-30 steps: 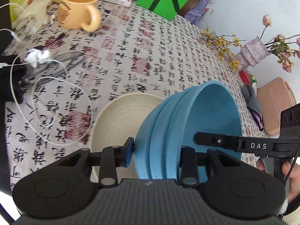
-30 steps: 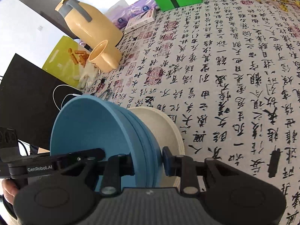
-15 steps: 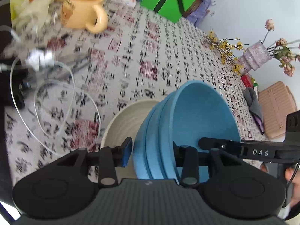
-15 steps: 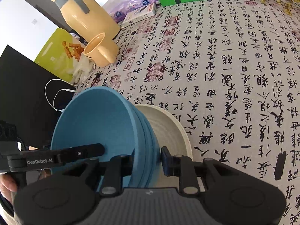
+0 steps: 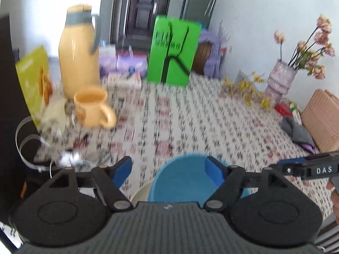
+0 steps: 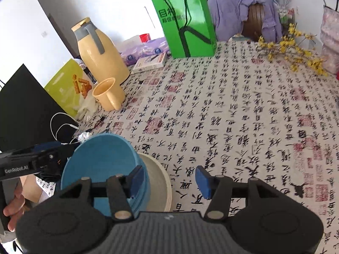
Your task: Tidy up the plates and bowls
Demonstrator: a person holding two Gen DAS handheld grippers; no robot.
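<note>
Your left gripper [image 5: 168,170] and right gripper [image 6: 167,178] both have jaws opening, nothing pinched between the pads. The stacked blue plastic bowls [image 6: 101,169] sit in the cream round plate [image 6: 157,182], at seven o'clock on the calligraphy-print tablecloth [image 6: 233,116], well clear of the yellow mug [image 6: 108,95] at ten o'clock. Draw both grippers straight away so no pad clips a rim. A second ago each gripper clamped the bowls' rim; now they have let go and lifted.

Nested bowls [image 6: 101,165] in plate [image 6: 157,182]; mug [image 6: 108,96] before jug [image 6: 99,53].
</note>
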